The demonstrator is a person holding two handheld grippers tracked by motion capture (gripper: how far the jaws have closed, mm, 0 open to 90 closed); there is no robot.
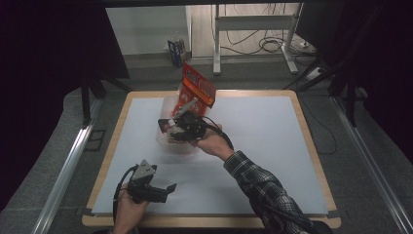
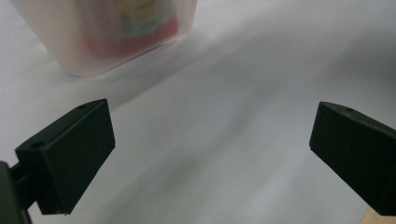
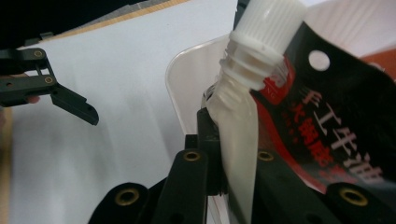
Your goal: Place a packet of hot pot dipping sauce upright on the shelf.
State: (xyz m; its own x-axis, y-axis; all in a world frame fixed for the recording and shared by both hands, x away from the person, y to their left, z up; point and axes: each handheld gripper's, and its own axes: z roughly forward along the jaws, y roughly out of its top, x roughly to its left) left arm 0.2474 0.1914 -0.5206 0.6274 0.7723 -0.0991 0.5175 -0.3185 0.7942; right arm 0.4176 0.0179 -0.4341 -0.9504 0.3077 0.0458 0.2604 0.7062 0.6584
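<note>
Right gripper [image 1: 168, 127] pressed together on a red spouted pouch [image 1: 197, 87], pinching its pale neck just below the white screw cap [image 3: 264, 28]. Held up over a translucent plastic container [image 1: 168, 102] at the far middle of the white tabletop [image 1: 272, 146]; more red packaging visible through the container wall [image 2: 130, 32] in the left gripper view. Long axis of the pouch tilted, body rising up and to the far right, spout end down toward the container's opening. Left gripper [image 1: 163, 191] spread wide and empty, low over the near left of the tabletop, well apart from the container and aimed roughly toward it. Judged from this: right hand far nearer the pouch and already in charge of it; container directly under the grasp, so any coming move likely a straight lowering or lifting along that tilted axis. Whether the pouch is touching the container rim: cannot tell.
</note>
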